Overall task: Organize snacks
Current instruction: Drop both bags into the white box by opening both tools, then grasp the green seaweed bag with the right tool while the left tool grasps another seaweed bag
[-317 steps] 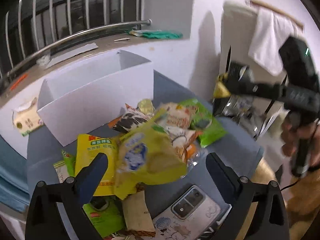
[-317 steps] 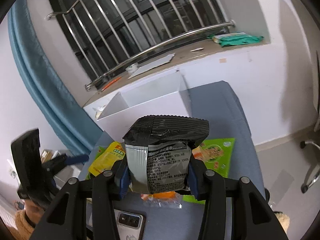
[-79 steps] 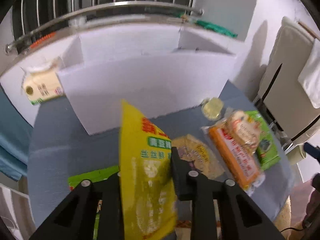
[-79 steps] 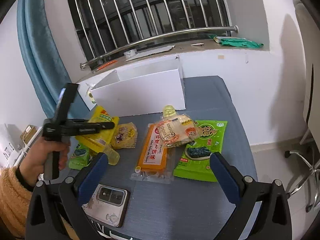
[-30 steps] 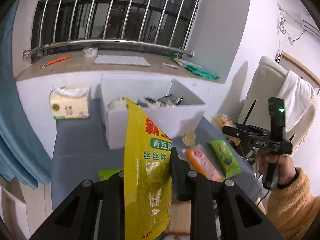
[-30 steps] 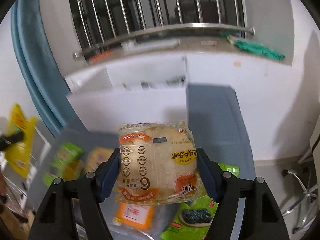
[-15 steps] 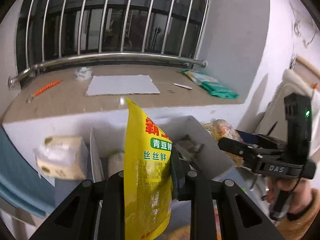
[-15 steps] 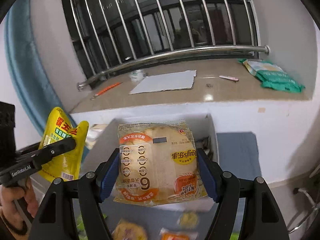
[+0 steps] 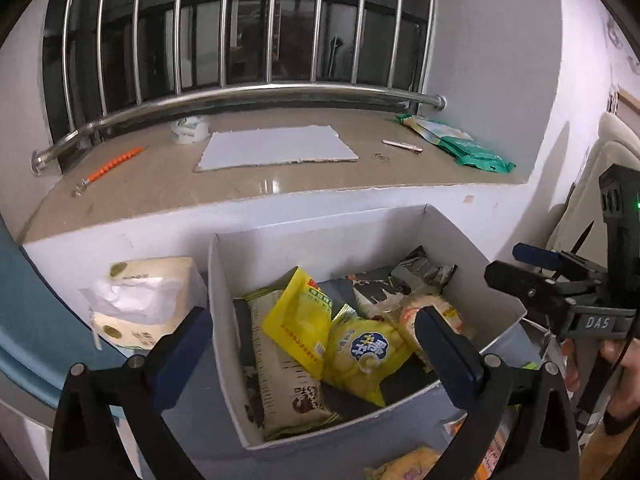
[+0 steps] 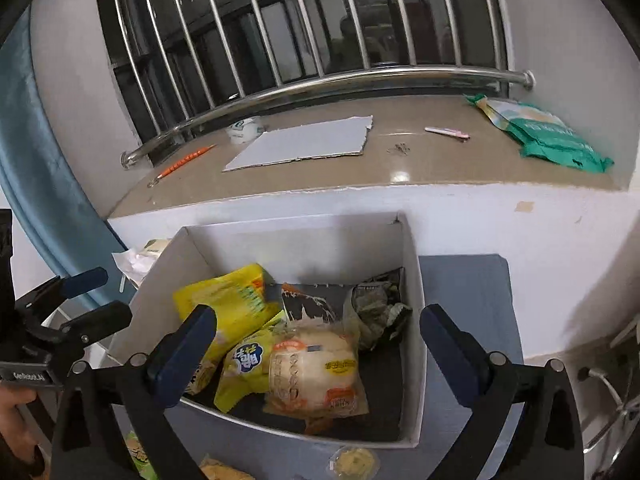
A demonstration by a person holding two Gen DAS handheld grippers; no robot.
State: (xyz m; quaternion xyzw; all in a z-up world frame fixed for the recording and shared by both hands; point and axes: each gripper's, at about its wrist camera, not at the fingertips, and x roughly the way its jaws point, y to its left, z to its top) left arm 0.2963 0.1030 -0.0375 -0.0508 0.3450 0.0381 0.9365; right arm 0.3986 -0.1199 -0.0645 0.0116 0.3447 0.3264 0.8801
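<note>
A white cardboard box (image 9: 224,316) (image 10: 412,300) stands on the grey table and holds several snack packs. The yellow green-bean bag (image 9: 300,320) (image 10: 228,296) lies inside at the left. The clear bread pack (image 10: 316,368) (image 9: 404,316) lies inside toward the front, beside a yellow puff bag (image 9: 360,356) (image 10: 248,364). My left gripper (image 9: 312,356) is open and empty above the box's front left. My right gripper (image 10: 316,356) is open and empty above the bread pack; it also shows in the left wrist view (image 9: 560,280).
A tissue pack (image 9: 144,304) sits left of the box. Loose snacks lie on the table in front of the box (image 10: 352,462) (image 9: 408,466). A windowsill (image 9: 256,176) with cardboard and a green bag runs behind, under steel bars. A blue curtain (image 10: 36,184) hangs left.
Both grippers have opened over the box. The yellow green-bean bag dropped from my left gripper and the bread pack from my right one, and both now lie inside.
</note>
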